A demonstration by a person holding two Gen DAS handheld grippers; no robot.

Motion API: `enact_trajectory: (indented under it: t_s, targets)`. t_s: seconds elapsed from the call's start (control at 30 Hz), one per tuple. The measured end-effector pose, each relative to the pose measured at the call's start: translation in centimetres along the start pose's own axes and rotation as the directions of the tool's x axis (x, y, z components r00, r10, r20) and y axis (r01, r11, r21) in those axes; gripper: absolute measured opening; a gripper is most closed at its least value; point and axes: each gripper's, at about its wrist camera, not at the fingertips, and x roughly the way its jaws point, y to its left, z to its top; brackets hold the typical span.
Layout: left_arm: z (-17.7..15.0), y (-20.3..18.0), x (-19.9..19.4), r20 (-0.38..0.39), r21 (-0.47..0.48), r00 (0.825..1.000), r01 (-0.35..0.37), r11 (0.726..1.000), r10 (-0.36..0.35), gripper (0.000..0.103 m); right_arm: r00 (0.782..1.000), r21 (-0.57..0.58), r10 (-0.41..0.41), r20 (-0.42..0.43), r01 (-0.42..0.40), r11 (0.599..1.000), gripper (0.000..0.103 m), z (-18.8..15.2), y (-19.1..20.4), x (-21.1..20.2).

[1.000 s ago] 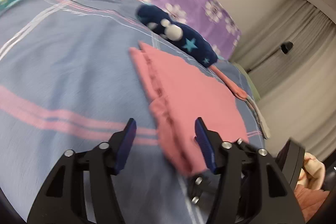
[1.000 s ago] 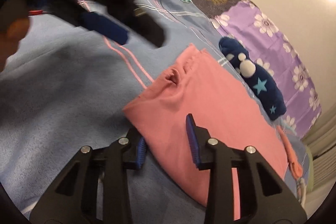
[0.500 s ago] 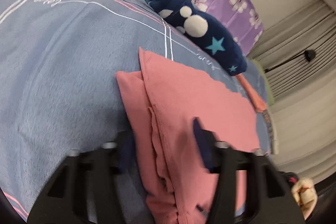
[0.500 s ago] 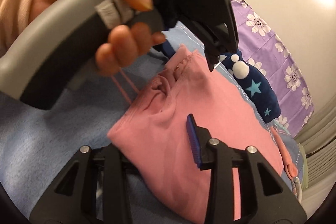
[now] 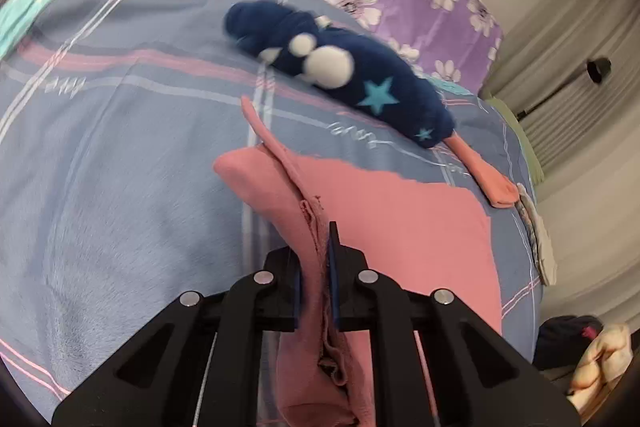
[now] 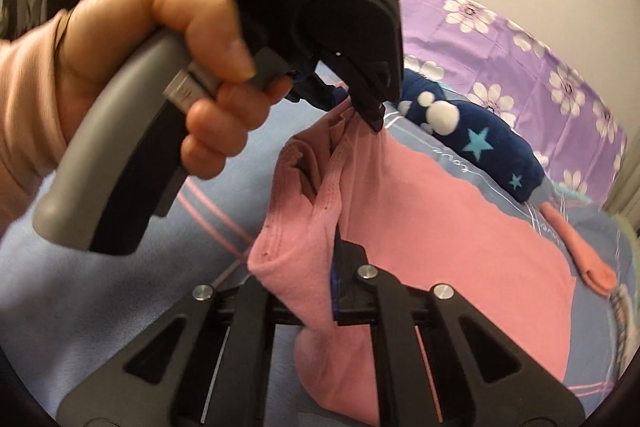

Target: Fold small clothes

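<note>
Left gripper (image 5: 316, 277) jaws closing on, right gripper (image 6: 320, 291) jaws clamped on, waistband of soft pink cotton garment (image 5: 408, 227) lifted off blue striped bed cover (image 5: 120, 187).

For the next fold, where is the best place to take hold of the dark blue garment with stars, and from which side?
Probably grip the dark blue garment at its rounded, bunched end on the left in the left wrist view, coming from the open blue bedcover side. That end stands thick and raised, so a gripper can pinch it; its other end lies against the orange sock.
</note>
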Motion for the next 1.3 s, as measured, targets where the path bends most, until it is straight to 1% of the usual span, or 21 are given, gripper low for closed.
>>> enact_trajectory:
  t_s: [0.13,0.23,0.3,0.47,0.6,0.67,0.77,0.87,0.9,0.97,1.03,1.1,1.23,1.27,1.3]
  targets:
    - [0.7,-3.9,-0.1,0.025,0.037,1.000,0.002,0.999,-0.003,0.009,0.999,0.099,0.006,0.033,-0.009,0.995,0.004,-0.2,-3.3,-2.1]
    - [0.9,-7.2,0.2,0.034,0.062,0.999,0.009,0.998,-0.011,0.009,0.998,0.168,-0.009,0.054,0.000,0.986,0.004,-1.1,-5.9,-4.0]
    - [0.9,-9.2,0.7,0.033,0.082,0.999,0.015,0.996,-0.018,0.009,0.998,0.206,-0.021,0.063,0.008,0.978,0.004,-1.8,-7.5,-5.0]
    - [0.6,-15.4,2.7,0.012,0.158,1.000,0.025,0.987,-0.028,0.009,0.996,0.328,-0.037,0.075,0.010,0.945,0.004,-4.4,-12.2,-7.2]
    - [-0.1,-20.0,5.0,-0.016,0.225,1.000,0.021,0.974,-0.018,0.009,0.997,0.449,-0.032,0.074,-0.004,0.894,0.004,-7.6,-16.6,-8.6]
    - [-0.5,-22.2,6.6,-0.032,0.246,0.999,0.020,0.969,-0.013,0.009,0.997,0.512,-0.024,0.071,-0.016,0.859,0.004,-9.2,-18.7,-8.9]
    - [-1.2,-25.0,9.2,-0.064,0.277,0.998,0.014,0.961,0.004,0.009,0.998,0.616,0.001,0.059,-0.037,0.787,0.004,-12.6,-22.0,-9.4]
    - [-2.2,-27.1,12.0,-0.097,0.311,0.994,-0.018,0.950,0.051,0.009,0.999,0.681,0.022,0.050,-0.050,0.730,0.004,-15.1,-24.2,-9.4]
    - [-2.6,-27.6,12.9,-0.105,0.324,0.992,-0.033,0.946,0.070,0.009,0.998,0.708,0.040,0.050,-0.064,0.703,0.004,-16.1,-24.8,-9.3]
    - [-3.3,-28.5,14.3,-0.113,0.348,0.988,-0.062,0.935,0.108,0.009,0.996,0.742,0.068,0.059,-0.089,0.665,0.004,-17.8,-25.5,-9.0]
    - [-3.8,-29.1,15.2,-0.113,0.368,0.984,-0.089,0.926,0.140,0.009,0.995,0.755,0.078,0.062,-0.098,0.648,0.004,-18.5,-25.9,-8.5]
    - [-4.4,-29.8,16.2,-0.108,0.398,0.978,-0.121,0.909,0.177,0.009,0.994,0.770,0.092,0.066,-0.109,0.629,0.004,-19.2,-26.2,-8.0]
    - [-4.8,-30.6,17.6,-0.107,0.441,0.966,-0.168,0.882,0.237,0.010,0.990,0.782,0.115,0.075,-0.130,0.609,0.004,-19.9,-26.7,-7.5]
    - [-4.8,-30.8,17.8,-0.109,0.443,0.965,-0.169,0.881,0.240,0.012,0.989,0.788,0.126,0.076,-0.137,0.600,0.004,-20.2,-26.8,-7.4]
    - [-4.8,-30.9,17.8,-0.104,0.443,0.966,-0.167,0.881,0.235,0.017,0.986,0.802,0.150,0.074,-0.148,0.579,0.004,-20.5,-27.0,-7.1]
